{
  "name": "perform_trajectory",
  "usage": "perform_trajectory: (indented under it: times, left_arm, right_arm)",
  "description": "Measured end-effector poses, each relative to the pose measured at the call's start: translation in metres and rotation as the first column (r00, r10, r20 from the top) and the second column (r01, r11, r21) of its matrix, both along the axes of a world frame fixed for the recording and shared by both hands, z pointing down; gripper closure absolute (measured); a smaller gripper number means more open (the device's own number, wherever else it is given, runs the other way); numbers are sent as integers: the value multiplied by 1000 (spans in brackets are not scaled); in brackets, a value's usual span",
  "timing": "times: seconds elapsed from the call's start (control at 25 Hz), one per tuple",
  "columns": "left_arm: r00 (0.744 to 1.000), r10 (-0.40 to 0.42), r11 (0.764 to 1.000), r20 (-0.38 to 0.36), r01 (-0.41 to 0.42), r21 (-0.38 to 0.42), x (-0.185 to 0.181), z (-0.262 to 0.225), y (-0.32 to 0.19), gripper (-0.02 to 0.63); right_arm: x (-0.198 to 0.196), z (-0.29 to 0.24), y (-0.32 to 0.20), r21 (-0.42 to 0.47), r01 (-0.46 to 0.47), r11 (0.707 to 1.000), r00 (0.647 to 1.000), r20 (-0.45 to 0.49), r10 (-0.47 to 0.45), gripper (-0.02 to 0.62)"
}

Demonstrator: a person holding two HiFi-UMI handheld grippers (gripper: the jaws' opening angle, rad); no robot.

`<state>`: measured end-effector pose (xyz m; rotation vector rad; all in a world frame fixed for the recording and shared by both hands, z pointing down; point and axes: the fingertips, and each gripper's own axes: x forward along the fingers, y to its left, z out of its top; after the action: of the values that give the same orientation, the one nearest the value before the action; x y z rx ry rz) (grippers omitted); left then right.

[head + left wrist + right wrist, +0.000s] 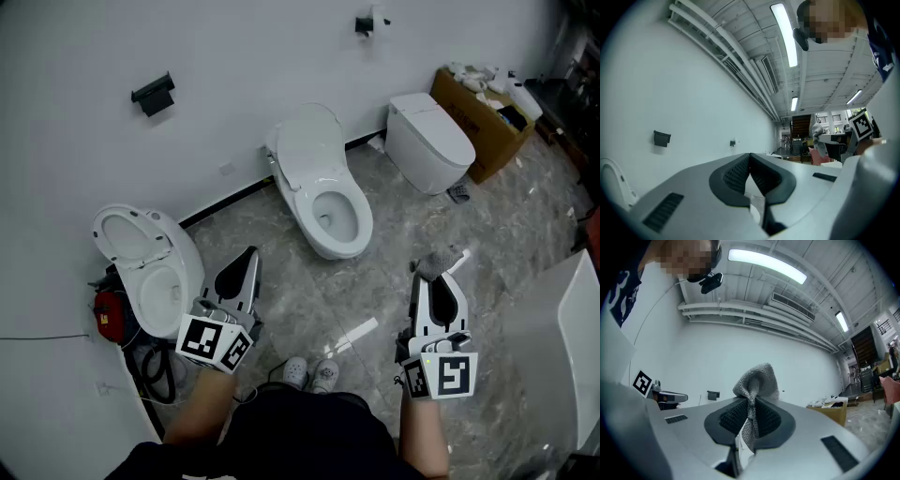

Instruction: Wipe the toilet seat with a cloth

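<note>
**Operator:** Tooling status, left to right?

**Checker:** The left gripper (750, 157) has its jaws shut together with nothing between them; it hangs over the floor just beside the left toilet (141, 267). The right gripper (750, 404) has its jaws clamped on the grey cloth (757, 378); a fold stands up above the tips; it is well apart from every toilet.

**Operator:** Step in hand, and the next move?

**Checker:** Approach, by my reading; no wiping has begun. The middle toilet (319, 173) stands at the foot of the wall straight ahead; lid raised; seat (302, 208) down on the bowl. A closed toilet (429, 141) and a cardboard box (483, 117) sit toward the floor's far right corner. Next: carry the cloth forward and down onto the seat ring; hold the left gripper clear.
</note>
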<state>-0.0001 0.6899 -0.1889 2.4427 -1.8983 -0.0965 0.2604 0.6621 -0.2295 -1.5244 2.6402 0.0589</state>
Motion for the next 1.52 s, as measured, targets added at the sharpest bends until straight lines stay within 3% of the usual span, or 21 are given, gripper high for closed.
perform_trajectory:
  times: [0.32,0.6,0.92,1.2,1.52]
  left_arm:
    - [1000,-6,1000,11,6,17,15,1,-20,594]
    - [1000,-28,1000,7,28,4,-5,14,-58,594]
    - [1000,28,1000,-12,-28,-1,-52,35,-170,594]
    - [992,122,992,4,-123,25,-103,17,-287,594]
    - [981,192,981,-19,-193,-7,-121,29,-372,594]
  right_arm:
    - [11,2,-19,3,45,999,997,67,-45,541]
    - [-12,16,-57,-29,80,996,994,77,-77,540]
    - [-66,25,-154,-24,44,999,997,62,-42,541]
    - [-127,4,-251,11,-22,1000,996,82,22,540]
    - [-154,15,-317,-26,-74,997,995,71,75,540]
